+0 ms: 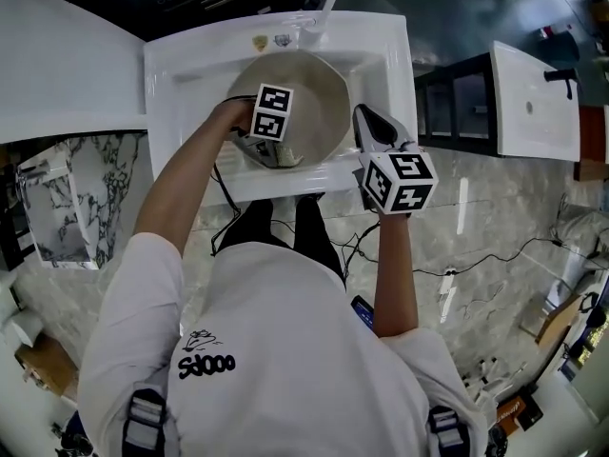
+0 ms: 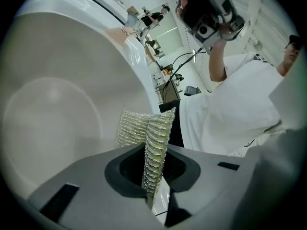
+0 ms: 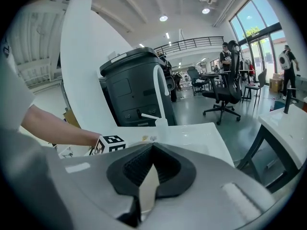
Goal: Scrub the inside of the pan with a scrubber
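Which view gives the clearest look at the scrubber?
The left gripper view: the scrubber fills the centre, its silvery mesh clamped by the left gripper, with the pan beside it. The head view shows only a scrap under the marker cube; the right gripper view shows none.

left gripper (image 2: 157,152) | jaws clamped on scrubber (image 2: 144,128) | pan (image 2: 57,114) interior just behind it

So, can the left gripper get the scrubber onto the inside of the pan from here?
Probably yes. The left gripper is down inside the pan, its jaws shut on the scrubber, and the bare inner wall lies right beside it with nothing between. Whether they touch, I cannot tell.
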Demonstrator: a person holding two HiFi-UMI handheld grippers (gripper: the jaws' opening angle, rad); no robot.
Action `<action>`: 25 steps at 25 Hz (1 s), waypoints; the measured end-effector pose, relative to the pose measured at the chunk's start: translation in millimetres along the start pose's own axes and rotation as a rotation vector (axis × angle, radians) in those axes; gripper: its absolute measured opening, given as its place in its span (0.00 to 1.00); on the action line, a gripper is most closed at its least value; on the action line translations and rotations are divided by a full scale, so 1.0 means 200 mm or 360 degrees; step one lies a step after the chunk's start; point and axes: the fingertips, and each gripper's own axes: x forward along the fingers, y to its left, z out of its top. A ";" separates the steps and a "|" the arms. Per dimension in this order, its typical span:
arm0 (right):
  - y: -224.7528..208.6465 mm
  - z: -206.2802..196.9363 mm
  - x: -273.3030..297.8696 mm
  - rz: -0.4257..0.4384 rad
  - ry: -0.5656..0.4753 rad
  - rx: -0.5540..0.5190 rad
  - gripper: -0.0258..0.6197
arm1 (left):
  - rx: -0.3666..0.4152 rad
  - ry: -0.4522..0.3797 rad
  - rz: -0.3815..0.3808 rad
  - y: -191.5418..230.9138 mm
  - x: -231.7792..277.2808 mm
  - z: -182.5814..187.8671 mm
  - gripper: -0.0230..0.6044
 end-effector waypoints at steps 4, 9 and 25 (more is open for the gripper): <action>0.03 0.00 0.03 0.0027 0.0016 -0.0022 0.05 | -0.0021 0.0088 0.0037 0.01 -0.03 -0.05 0.13; 0.04 0.00 0.05 0.0040 0.0017 -0.0018 0.05 | -0.0009 0.0438 0.0159 0.06 -0.07 -0.19 0.13; -0.11 -0.03 0.01 -0.0017 0.0041 0.0034 0.05 | -0.0107 0.0864 0.0491 0.23 -0.23 -0.42 0.13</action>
